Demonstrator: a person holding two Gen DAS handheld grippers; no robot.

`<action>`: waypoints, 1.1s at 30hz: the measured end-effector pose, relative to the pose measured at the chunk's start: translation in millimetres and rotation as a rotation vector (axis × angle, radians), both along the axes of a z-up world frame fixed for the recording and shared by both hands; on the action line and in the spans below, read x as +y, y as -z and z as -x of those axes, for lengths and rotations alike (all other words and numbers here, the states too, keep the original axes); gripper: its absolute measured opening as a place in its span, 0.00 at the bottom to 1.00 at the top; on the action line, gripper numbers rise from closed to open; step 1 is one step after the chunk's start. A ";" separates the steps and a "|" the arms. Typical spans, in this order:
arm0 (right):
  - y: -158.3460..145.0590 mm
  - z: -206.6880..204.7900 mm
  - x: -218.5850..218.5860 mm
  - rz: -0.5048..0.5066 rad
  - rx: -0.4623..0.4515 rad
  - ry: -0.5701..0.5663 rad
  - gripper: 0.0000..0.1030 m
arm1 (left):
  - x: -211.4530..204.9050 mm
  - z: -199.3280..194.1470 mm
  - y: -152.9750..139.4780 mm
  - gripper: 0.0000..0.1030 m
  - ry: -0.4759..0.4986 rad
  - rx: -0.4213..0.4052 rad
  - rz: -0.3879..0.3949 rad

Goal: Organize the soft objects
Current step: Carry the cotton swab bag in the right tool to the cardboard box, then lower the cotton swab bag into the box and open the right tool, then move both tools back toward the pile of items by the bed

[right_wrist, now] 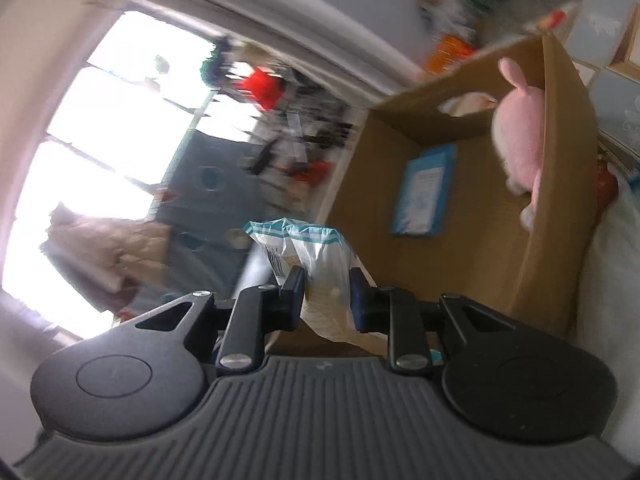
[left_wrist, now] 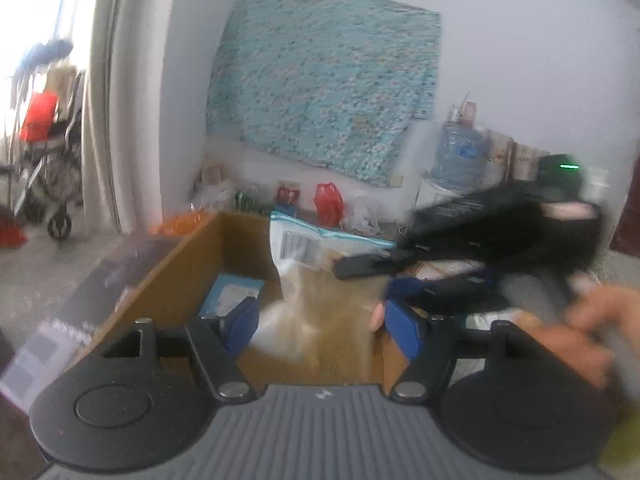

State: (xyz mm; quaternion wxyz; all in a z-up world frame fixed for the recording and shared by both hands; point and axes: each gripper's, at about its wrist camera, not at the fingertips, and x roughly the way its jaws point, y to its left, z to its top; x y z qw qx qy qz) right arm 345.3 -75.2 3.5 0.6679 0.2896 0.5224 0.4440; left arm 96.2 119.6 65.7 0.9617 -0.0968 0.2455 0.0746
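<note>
Right claw (right_wrist: 326, 294) clamped on plastic bag (right_wrist: 320, 256) over cardboard box (right_wrist: 560, 208). Left claw (left_wrist: 320, 322) apart, astride the bag's lower part, pads not pressing. Pink plush (right_wrist: 520, 136) inside box.

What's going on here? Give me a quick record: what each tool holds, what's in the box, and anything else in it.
Right gripper: jaws shut on a plastic bag
Left gripper: jaws apart, the bag between them; contact unclear through blur
Box: cardboard, open
Inside box: pink plush, blue booklet
Image quality: blurred
</note>
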 end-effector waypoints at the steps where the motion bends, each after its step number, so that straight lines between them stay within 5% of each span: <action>1: 7.1 -12.2 13.2 0.037 0.020 0.011 0.22 | 5.8 0.7 3.0 0.69 0.000 0.006 0.027; 8: 61.0 -73.9 72.1 0.227 0.097 0.096 0.23 | 27.8 9.0 18.7 0.70 -0.049 0.044 0.062; 16: 64.6 -86.2 92.2 0.311 0.056 0.140 0.30 | 37.5 16.6 21.5 0.70 -0.060 0.059 0.080; 21: 41.5 -78.5 91.4 0.384 -0.075 0.165 0.71 | 35.5 21.9 21.4 0.72 -0.050 0.050 0.081; 28: -10.2 -58.3 84.0 0.403 -0.332 0.184 0.73 | 37.0 24.1 23.1 0.72 -0.047 0.046 0.089; 33: -12.7 -53.2 95.0 0.401 -0.361 0.102 0.65 | 36.7 26.6 22.8 0.73 -0.052 0.046 0.092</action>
